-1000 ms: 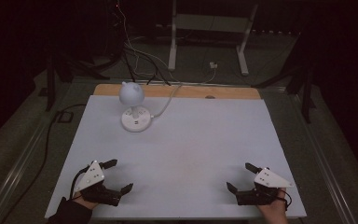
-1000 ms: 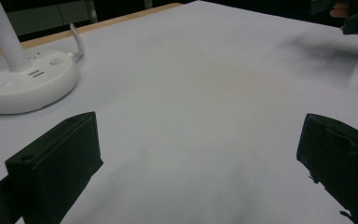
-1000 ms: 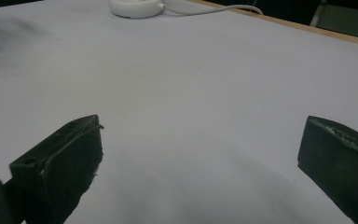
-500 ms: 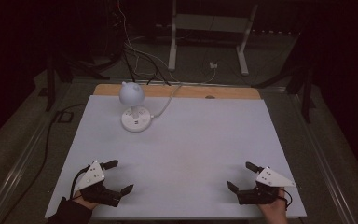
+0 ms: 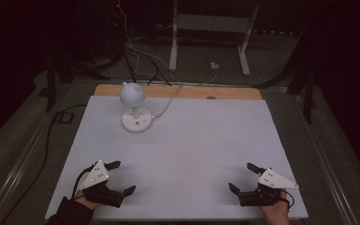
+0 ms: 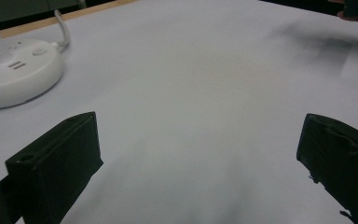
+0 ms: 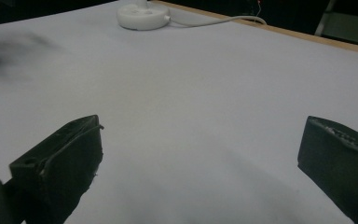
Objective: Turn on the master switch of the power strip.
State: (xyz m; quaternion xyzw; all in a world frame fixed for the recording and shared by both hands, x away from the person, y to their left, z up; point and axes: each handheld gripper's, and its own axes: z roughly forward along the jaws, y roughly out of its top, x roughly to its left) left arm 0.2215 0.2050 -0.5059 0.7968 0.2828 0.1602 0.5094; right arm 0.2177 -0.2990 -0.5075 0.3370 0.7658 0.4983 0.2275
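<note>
While nothing sits between the jaws, left gripper (image 5: 120,177) and right gripper (image 5: 245,177) resting wide apart, empty, at near table (image 5: 192,140) edge, probably as ready pose. Far ahead of left jaws: white desk lamp (image 5: 134,108), untouched.

Black left gripper (image 5: 121,177) and right gripper (image 5: 243,176), each topped grey; plain white table (image 5: 201,140) between the fingers. White lamp (image 5: 134,107) beyond them.

We can read no text, label, brand or number here; the white lamp base (image 6: 14,77) carries only small slots and a round button, unmarked as far as we can make out, and the tabletop (image 5: 206,140) is plain.
</note>
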